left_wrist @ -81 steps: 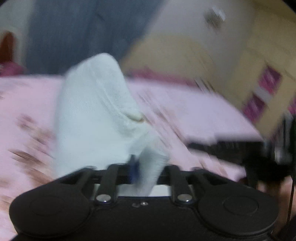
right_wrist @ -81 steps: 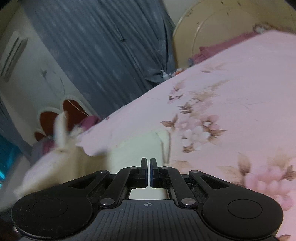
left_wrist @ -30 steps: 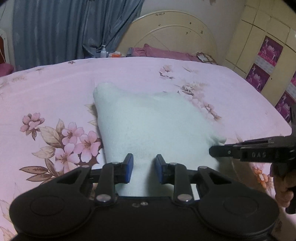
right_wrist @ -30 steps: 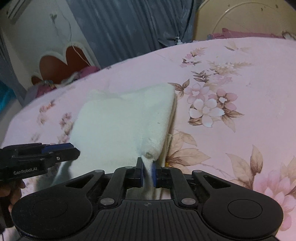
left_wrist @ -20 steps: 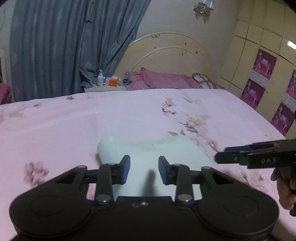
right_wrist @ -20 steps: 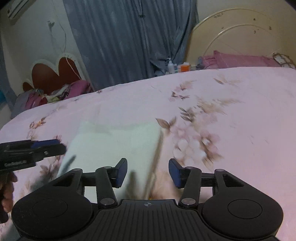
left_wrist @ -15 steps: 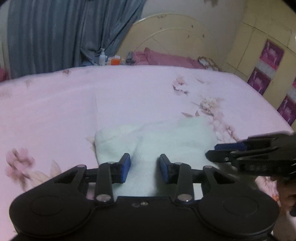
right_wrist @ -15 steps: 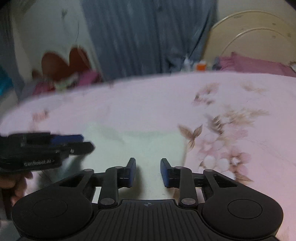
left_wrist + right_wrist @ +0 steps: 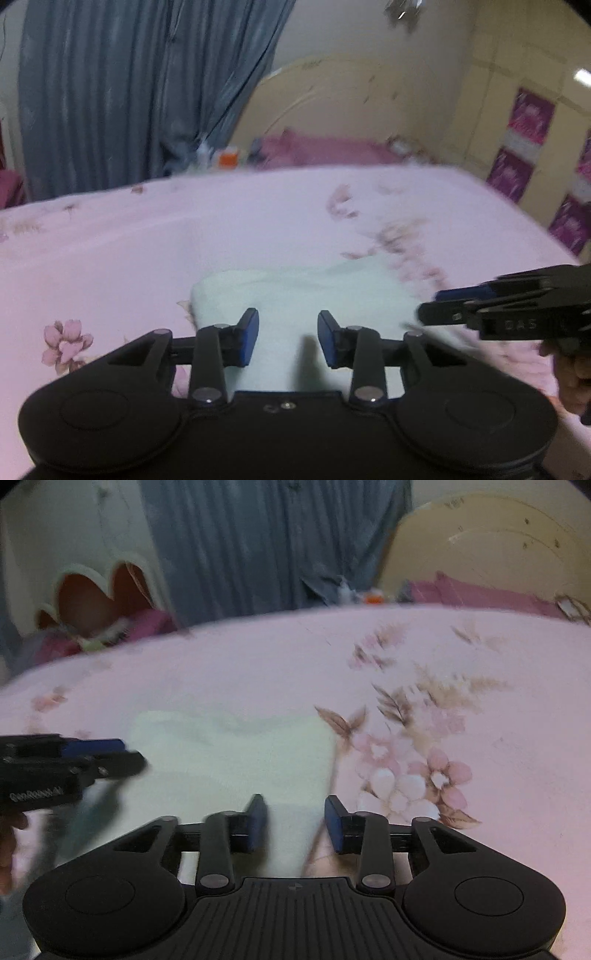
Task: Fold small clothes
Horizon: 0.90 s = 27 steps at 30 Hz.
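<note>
A small white garment (image 9: 295,291) lies flat on the pink floral bedspread (image 9: 147,240). It also shows in the right wrist view (image 9: 236,753). My left gripper (image 9: 288,338) is open and empty, just above the garment's near edge. My right gripper (image 9: 295,821) is open and empty, over the garment's near right edge. The right gripper shows from the side at the right of the left wrist view (image 9: 480,310). The left gripper shows at the left of the right wrist view (image 9: 92,757).
A cream round headboard (image 9: 332,110) and pink pillows (image 9: 325,151) stand beyond the bed. Grey-blue curtains (image 9: 129,92) hang behind. Cream wardrobe doors with purple posters (image 9: 528,122) are at the right. A red heart-shaped chair back (image 9: 96,598) stands at the left.
Both grippers let go of the garment, which now lies flat on the bed. Both have opened and pulled back slightly, with the views tilting up.
</note>
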Each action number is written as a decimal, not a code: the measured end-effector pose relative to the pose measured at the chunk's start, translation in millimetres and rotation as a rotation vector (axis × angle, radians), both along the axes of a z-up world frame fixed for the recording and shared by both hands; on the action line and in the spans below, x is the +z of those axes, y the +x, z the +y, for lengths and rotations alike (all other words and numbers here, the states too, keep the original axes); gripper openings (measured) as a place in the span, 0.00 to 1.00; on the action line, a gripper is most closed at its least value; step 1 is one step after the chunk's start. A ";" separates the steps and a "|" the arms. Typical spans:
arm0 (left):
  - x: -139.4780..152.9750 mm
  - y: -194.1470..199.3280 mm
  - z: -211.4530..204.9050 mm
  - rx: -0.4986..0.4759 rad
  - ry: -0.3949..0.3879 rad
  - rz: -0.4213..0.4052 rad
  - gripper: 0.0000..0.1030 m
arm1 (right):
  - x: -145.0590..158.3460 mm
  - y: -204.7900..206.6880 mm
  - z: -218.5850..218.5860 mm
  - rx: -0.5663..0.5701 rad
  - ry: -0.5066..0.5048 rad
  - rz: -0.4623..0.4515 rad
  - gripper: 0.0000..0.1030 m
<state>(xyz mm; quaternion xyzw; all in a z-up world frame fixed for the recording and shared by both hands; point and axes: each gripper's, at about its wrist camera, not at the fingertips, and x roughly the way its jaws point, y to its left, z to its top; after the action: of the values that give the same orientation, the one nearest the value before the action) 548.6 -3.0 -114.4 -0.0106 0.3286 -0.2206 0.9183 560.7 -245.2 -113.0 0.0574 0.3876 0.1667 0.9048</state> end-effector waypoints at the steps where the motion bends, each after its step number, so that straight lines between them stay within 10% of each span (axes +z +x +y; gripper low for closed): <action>1: -0.4 -9.1 1.7 -0.007 -0.011 0.005 0.31 | 4.7 -10.6 1.5 0.030 -0.005 -0.010 0.34; 27: -32.6 -154.8 -16.7 0.009 0.100 0.146 0.30 | -28.8 -149.3 9.8 0.220 -0.198 0.048 0.29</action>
<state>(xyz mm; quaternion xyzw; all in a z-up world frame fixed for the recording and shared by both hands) 393.8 -19.7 -147.0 0.0176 0.4051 -0.1985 0.8923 411.3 -235.4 -141.8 -0.0711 0.4275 0.2244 0.8729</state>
